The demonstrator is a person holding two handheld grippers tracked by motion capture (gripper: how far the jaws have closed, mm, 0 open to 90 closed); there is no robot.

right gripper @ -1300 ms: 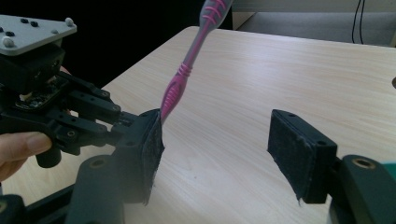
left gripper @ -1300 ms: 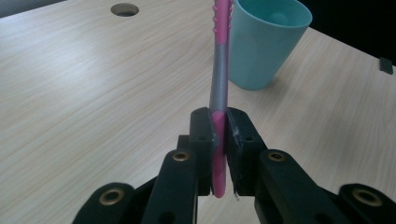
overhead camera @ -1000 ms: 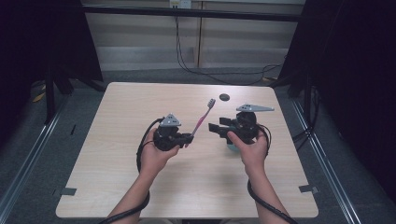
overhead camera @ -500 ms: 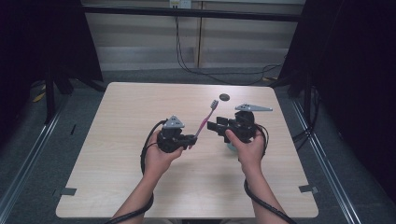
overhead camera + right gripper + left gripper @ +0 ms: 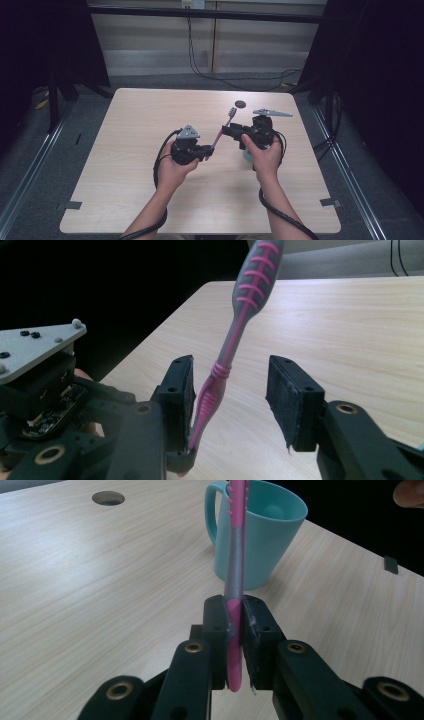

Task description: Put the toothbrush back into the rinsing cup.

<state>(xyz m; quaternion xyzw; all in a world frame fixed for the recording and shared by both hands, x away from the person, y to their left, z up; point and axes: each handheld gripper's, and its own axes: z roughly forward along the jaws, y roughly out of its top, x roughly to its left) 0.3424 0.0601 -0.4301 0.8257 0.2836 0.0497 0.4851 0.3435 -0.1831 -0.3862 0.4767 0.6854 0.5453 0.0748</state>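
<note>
Your left hand-held gripper (image 5: 206,151) is clamped on the pink-grey toothbrush (image 5: 223,128) handle, brush angled up w/ head away from you. Your right hand-held gripper (image 5: 231,132) has jaws apart around its shaft. Teal mug (image 5: 256,531) stands just beyond on the table (image 5: 125,200).

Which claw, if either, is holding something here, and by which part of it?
The left claw is shut on the pink and grey toothbrush, gripping the lower end of its handle. The right claw stands open around the handle, not clamping it.
</note>
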